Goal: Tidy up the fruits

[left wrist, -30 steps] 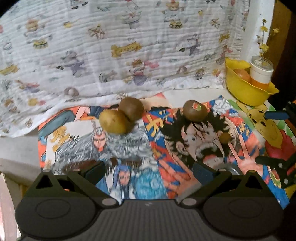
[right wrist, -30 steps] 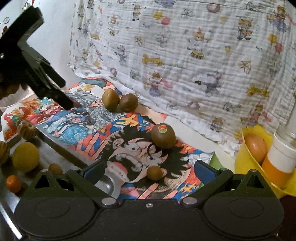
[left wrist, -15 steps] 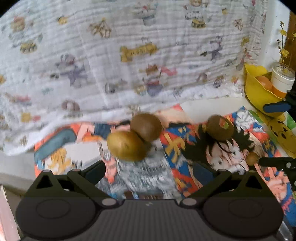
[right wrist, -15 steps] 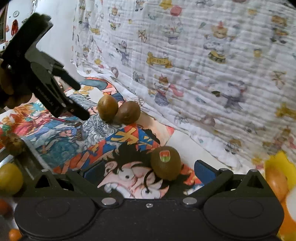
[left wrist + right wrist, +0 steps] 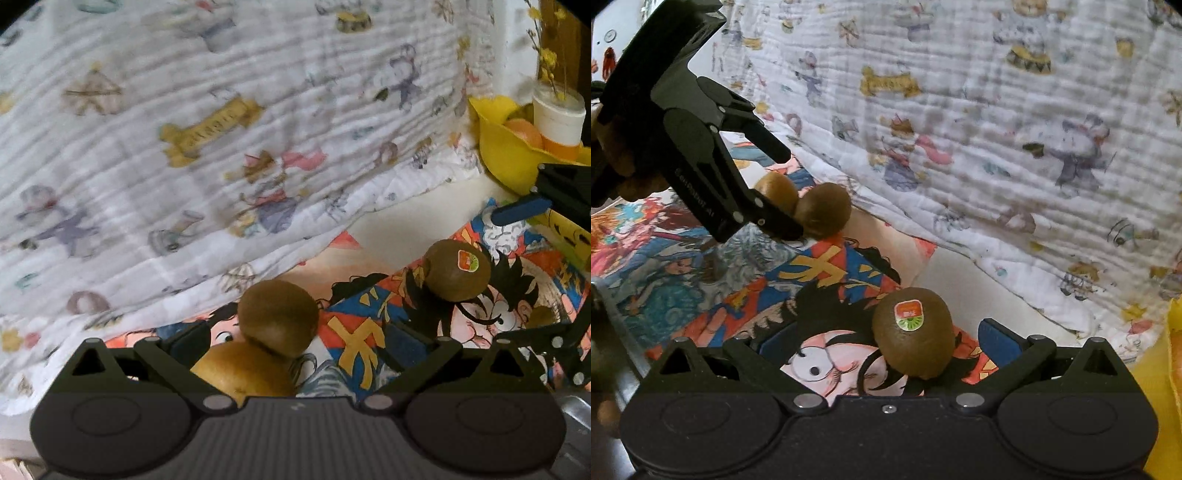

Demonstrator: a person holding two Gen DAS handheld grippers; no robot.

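Both grippers have closed in on the kiwis since the earlier frames; fruit now sits much nearer the fingers.

Left wrist view: left gripper (image 5: 299, 345) wide open, holding nothing. Yellowish kiwi (image 5: 243, 371) lies between the fingers, nearer the left finger (image 5: 184, 341); whether it touches is unclear. Brown kiwi (image 5: 277, 317) sits just behind it, touching it, roughly at the fingertips. Stickered kiwi (image 5: 456, 269) lies off to the right on the cartoon mat (image 5: 369, 332), outside the fingers. Yellow bowl (image 5: 502, 155) at far right with an orange fruit (image 5: 522, 133) and a white cup (image 5: 557, 118) in it. Printed blanket (image 5: 221, 147) behind.

Right wrist view: right gripper (image 5: 882, 341) wide open, empty. Stickered kiwi (image 5: 912, 338) lies between the fingers on the mat (image 5: 701, 280), closer to the right finger pad (image 5: 999, 338), a gap still visible. Left gripper (image 5: 768, 188) at upper left, fingers spread either side of the yellowish kiwi (image 5: 775, 190), brown kiwi (image 5: 823, 210) just beyond the tips. Blanket (image 5: 997, 147) behind.
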